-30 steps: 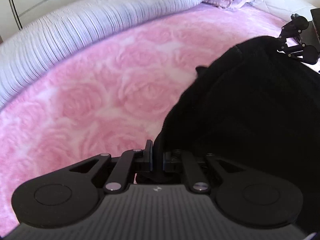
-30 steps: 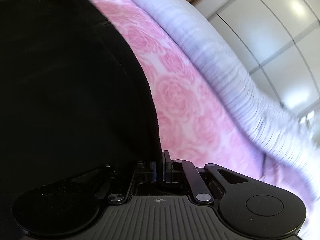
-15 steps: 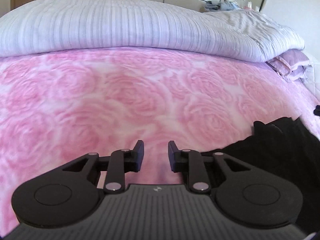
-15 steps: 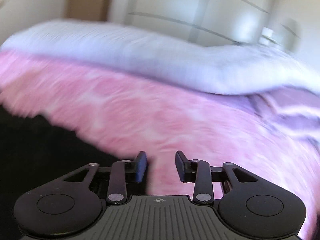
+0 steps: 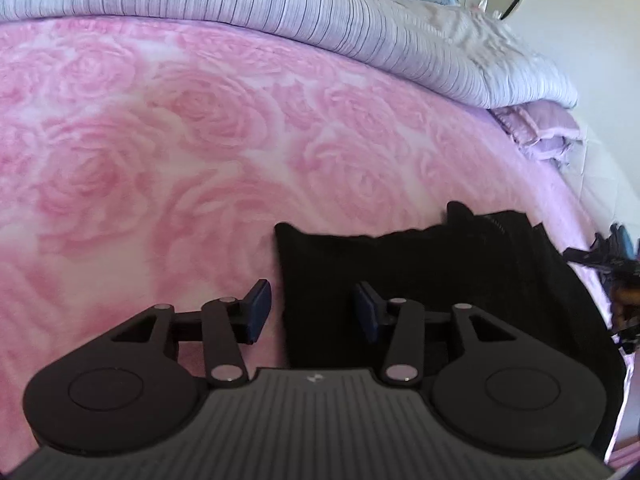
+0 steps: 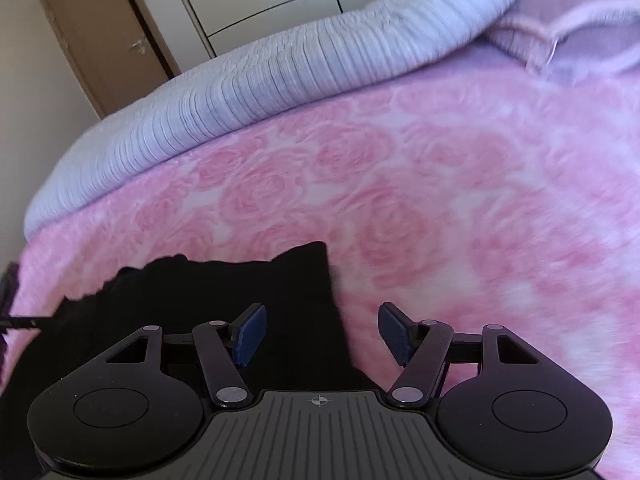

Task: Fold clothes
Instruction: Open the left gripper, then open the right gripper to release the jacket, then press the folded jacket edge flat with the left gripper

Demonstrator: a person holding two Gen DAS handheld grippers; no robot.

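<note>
Flat on the pink rose-patterned fleece blanket (image 5: 160,160): folded black knit garment (image 5: 420,280), nothing on top. Beyond it, wide bare pink, then a striped white duvet roll (image 5: 280,12). Over its near corners, left gripper (image 5: 314,312) and right gripper (image 6: 322,334), both opening, gripping nothing.

Black garment (image 5: 420,280) on pink rose-patterned blanket (image 5: 180,160); grey-striped duvet (image 5: 280,4).
</note>
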